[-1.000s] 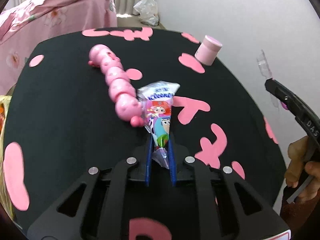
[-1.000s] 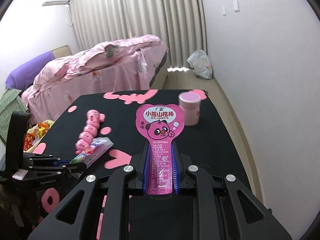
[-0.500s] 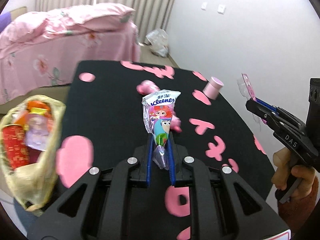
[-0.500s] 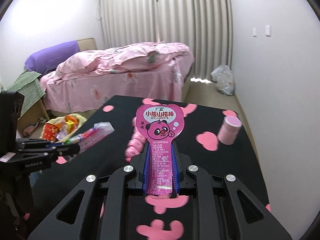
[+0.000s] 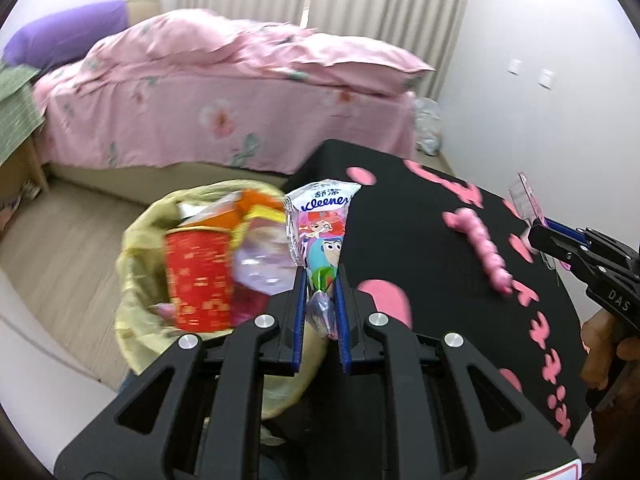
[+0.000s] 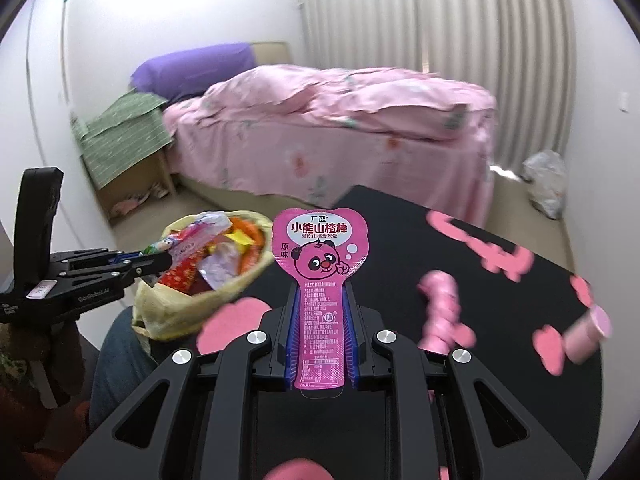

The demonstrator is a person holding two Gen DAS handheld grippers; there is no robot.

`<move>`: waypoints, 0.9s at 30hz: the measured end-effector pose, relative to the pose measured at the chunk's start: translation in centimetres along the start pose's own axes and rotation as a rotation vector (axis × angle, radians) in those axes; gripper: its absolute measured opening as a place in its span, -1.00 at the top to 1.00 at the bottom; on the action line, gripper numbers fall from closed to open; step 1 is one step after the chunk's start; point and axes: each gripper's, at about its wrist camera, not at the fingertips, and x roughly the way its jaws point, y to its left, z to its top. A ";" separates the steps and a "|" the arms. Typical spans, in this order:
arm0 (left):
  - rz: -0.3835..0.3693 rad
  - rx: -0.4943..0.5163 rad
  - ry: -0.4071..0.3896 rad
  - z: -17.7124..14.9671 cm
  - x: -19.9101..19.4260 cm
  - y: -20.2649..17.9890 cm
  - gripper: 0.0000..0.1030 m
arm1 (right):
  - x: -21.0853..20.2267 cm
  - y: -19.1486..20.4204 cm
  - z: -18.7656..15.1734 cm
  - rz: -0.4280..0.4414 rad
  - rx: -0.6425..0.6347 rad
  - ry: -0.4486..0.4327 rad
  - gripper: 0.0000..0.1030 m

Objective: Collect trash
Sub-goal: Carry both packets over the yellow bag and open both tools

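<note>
Carrying step: left gripper (image 5: 320, 280) pinches the tissue packet (image 5: 320, 232) at centre frame beside the trash bag (image 5: 132, 240); right gripper (image 6: 320, 300) clamps the pink wrapper (image 6: 320, 248). Next: position both over the bag, then release.

On the tissue pack (image 5: 320, 232) that your left gripper (image 5: 320, 304) pinches, you can read "Kleenex" in blue letters, with small Chinese signs above the word that look like 舒洁. The pink bear wrapper (image 6: 320, 264) that your right gripper (image 6: 320, 344) pinches says 广盛 at the top, then 小熊山楂棒 in big white letters and 原味 at the side, and the small print lower down is too tiny to read. You can also read "DAS" on the black side of the right gripper in the left wrist view, and the word on the left gripper in the right wrist view is too blurred to read well.
</note>
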 end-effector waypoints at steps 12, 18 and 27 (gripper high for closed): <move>0.070 -0.205 0.057 0.7 3.8 9.4 0.75 | 13.8 5.9 4.1 0.268 -0.078 0.192 0.64; 0.062 -0.198 0.117 0.6 7.2 10.0 0.75 | 21.7 8.5 3.5 0.309 -0.140 0.357 0.64; 0.022 -0.201 0.172 -0.3 9.9 9.6 0.75 | 23.7 9.7 3.4 0.284 -0.209 0.407 0.64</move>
